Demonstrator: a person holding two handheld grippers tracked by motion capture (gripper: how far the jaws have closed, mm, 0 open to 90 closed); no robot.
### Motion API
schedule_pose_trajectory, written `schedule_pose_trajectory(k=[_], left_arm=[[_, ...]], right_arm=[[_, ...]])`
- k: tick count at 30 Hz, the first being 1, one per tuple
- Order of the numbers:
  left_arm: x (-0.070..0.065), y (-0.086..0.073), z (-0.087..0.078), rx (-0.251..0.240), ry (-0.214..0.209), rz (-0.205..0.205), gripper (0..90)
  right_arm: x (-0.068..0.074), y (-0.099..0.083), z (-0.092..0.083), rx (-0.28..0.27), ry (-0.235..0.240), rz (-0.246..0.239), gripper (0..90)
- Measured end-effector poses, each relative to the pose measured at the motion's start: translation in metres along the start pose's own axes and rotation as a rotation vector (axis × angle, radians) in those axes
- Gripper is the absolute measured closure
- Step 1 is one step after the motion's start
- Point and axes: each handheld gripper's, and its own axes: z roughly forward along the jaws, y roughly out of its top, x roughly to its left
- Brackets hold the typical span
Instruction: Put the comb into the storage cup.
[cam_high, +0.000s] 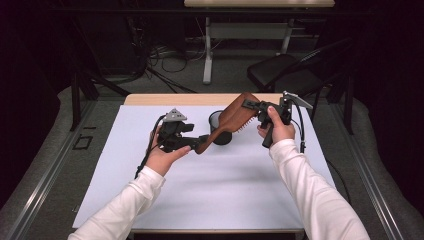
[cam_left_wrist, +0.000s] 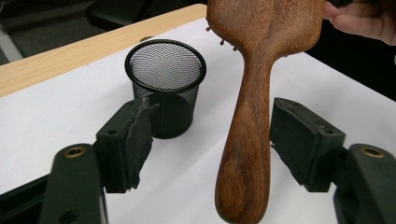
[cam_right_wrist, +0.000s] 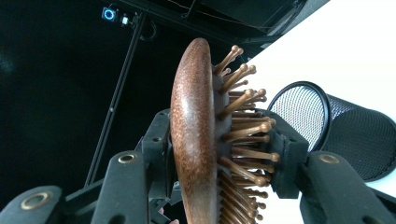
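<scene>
1. High view: wooden hairbrush (cam_high: 231, 121) is held above the white table (cam_high: 210, 190), over the mesh cup (cam_high: 219, 129).
2. Left gripper view: left gripper (cam_left_wrist: 210, 140) is spread; the handle passes between its jaws, untouched.
3. Right gripper view: right gripper (cam_right_wrist: 219, 154) pinches the brush head. Judged step: handover; next, lower the handle into the cup.

Mesh cup (cam_high: 219, 128) just beyond hairbrush (cam_high: 231, 121)

wooden hairbrush (cam_high: 231, 121) | brown, bristles down | tilted, lifted above table

Glossy wooden hairbrush (cam_left_wrist: 254, 93), black metal mesh cup (cam_left_wrist: 165, 84), matt white tabletop (cam_high: 210, 190)
</scene>
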Motion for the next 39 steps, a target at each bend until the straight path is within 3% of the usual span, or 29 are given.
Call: schedule_pose_trajectory(k=[4,12,17,19,30,39], left_arm=[[-0.001,0.000,0.000,-0.002,0.025,0.016,20.6],[0.002,0.000,0.000,-0.033,0.042,-0.017,8.2],[0.004,0.000,0.000,-0.046,0.014,-0.034,0.7],[0.004,-0.001,0.001,-0.039,0.000,-0.022,0.4],[0.006,-0.001,0.001,-0.064,-0.014,-0.066,0.4],[0.012,-0.002,-0.002,-0.045,0.021,-0.065,0.4]], right_arm=[[0.001,0.002,-0.002,-0.005,-0.004,-0.004,50.9],[0.004,0.005,-0.006,-0.021,-0.014,-0.014,50.8],[0.006,0.009,-0.009,-0.034,-0.017,-0.016,50.8],[0.007,0.009,-0.010,-0.045,-0.014,-0.022,50.8],[0.009,0.013,-0.014,-0.055,-0.029,-0.027,50.7],[0.014,0.018,-0.018,-0.086,-0.041,-0.048,50.7]])
